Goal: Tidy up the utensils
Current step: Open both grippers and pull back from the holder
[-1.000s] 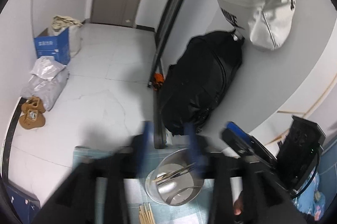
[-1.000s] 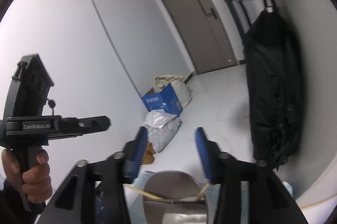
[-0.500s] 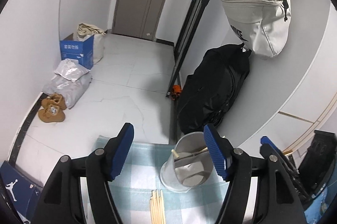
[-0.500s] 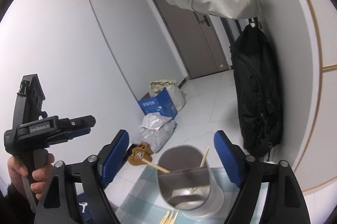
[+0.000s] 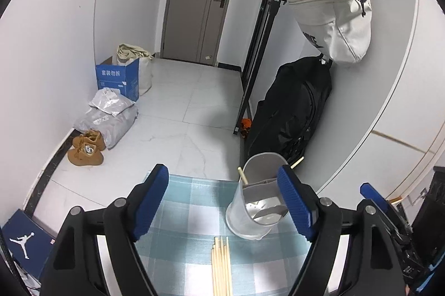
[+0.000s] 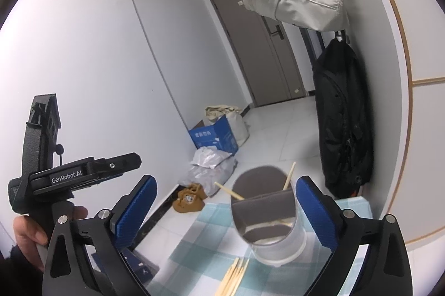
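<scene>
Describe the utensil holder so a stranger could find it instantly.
Start at the table with the blue-and-white checked cloth. Near its far edge stands the utensil holder, a pale cylindrical cup with a divider across its opening and two chopsticks poking out. It is the only upright container there; the loose chopsticks lie flat on the cloth in front of it.

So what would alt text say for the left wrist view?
The open left gripper hangs above a checked cloth, where loose chopsticks lie beside a metal utensil holder already holding two. Beyond: tiled hallway, grey door, hanging bags.
</scene>
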### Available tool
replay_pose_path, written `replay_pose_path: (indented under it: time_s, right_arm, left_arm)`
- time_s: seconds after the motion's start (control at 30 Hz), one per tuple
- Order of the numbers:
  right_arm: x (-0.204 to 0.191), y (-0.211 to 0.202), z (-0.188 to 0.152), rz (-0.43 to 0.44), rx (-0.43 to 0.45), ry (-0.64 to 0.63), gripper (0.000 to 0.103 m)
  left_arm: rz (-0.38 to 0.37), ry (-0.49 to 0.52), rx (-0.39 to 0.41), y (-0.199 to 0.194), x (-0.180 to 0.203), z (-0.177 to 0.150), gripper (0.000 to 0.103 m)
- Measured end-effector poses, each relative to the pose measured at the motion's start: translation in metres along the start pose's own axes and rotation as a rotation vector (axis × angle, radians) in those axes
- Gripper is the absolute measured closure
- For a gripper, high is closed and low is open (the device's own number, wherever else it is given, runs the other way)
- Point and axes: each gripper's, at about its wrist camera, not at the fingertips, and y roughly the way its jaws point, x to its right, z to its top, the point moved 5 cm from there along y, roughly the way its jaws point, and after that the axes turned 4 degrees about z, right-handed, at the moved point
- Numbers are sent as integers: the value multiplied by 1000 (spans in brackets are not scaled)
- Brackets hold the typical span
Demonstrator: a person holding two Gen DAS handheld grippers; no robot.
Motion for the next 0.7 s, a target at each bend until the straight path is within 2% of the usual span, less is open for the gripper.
replay_pose_path:
  time_s: [0.17, 0.3, 0.7]
  right_arm:
    - [-7, 0, -16, -8, -22, -9, 1]
    - [-10, 4, -29, -7, -37, -27, 1]
    - [-7, 28, -85, -22, -170, -34, 2]
  left_arm:
    - [33, 25, 20, -3, -4, -15, 25]
    - [65, 40, 29, 1, -9, -29, 16]
    - [76, 30, -1, 30, -30, -71, 16]
